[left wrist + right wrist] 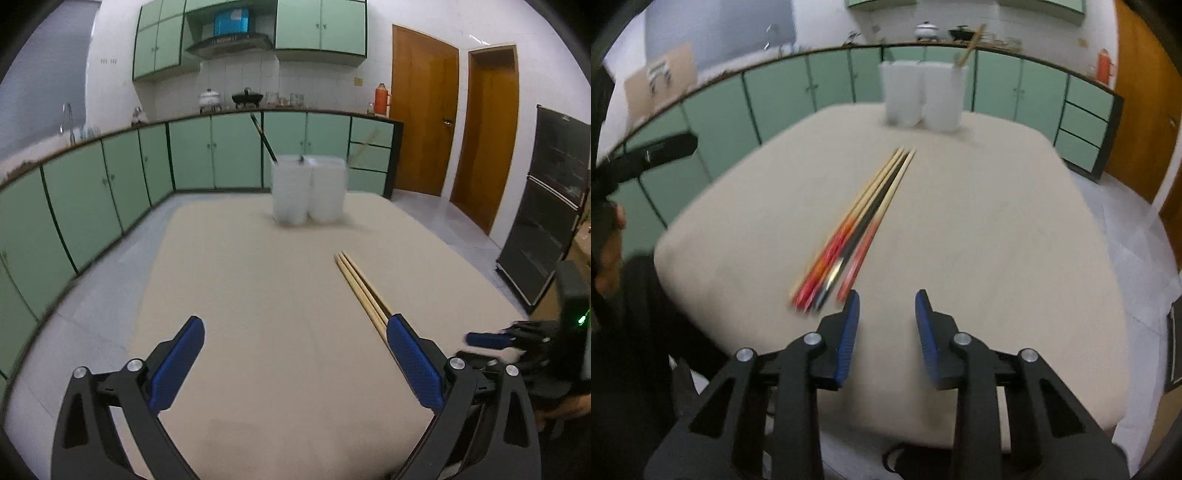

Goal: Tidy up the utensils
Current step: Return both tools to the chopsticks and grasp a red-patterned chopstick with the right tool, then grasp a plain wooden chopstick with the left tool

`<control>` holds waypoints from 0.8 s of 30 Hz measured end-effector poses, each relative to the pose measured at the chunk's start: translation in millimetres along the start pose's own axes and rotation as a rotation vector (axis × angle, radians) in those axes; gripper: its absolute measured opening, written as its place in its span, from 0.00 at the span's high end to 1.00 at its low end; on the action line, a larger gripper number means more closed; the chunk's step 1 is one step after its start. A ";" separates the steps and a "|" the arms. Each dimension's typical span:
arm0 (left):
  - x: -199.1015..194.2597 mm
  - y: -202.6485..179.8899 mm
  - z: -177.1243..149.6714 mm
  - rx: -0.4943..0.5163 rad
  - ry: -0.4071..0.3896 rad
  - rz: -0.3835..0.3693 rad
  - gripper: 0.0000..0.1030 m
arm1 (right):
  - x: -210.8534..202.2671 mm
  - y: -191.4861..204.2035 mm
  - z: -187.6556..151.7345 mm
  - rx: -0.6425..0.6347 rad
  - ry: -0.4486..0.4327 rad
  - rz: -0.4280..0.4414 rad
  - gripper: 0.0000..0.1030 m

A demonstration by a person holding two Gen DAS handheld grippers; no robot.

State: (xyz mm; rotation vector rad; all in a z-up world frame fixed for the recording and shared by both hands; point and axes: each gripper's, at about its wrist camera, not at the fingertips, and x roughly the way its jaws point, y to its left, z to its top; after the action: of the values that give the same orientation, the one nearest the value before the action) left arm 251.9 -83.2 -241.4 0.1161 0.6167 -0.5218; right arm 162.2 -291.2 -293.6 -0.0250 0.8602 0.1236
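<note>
Wooden chopsticks (866, 218) lie in a loose bundle flat on the beige bench (997, 240), just ahead and slightly left of the right claw (887, 306); their red and dark handle ends point toward that claw, their pale tips toward two white holders (923, 96) standing side by side at the far edge of the bench. Right claw: spread, empty, hovering above the bench short of the handle ends. Left claw (295, 325): spread wide, empty; the bundle passes just beside its right finger (413, 362). One dark utensil (264, 138) leans in the left holder, one pale stick (969, 48) in the right holder.

Step in hand, as judged: approach for the next pick; sorting appears only begun. Next move calls for shifting the right claw left over the handle ends, lowering, and closing on a single stick; the sticks lie touching, so separating one demands a narrow, accurate pinch.
</note>
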 end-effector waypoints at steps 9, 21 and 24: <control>19.4 -13.2 -43.4 -0.023 0.091 -0.011 0.06 | 16.6 15.8 7.7 -0.042 -0.022 0.052 0.70; 45.0 -57.9 -54.8 0.090 0.147 -0.074 0.07 | 9.3 -27.7 3.7 0.073 -0.045 0.007 0.95; 57.7 -67.0 -57.4 0.111 0.175 -0.060 0.09 | 4.6 -39.7 -2.5 0.114 -0.039 0.009 0.95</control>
State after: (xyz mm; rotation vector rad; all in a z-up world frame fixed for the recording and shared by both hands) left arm 228.3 -151.4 -318.2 0.2502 0.7636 -0.6082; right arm 168.0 -330.4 -299.7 0.0878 0.8275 0.0834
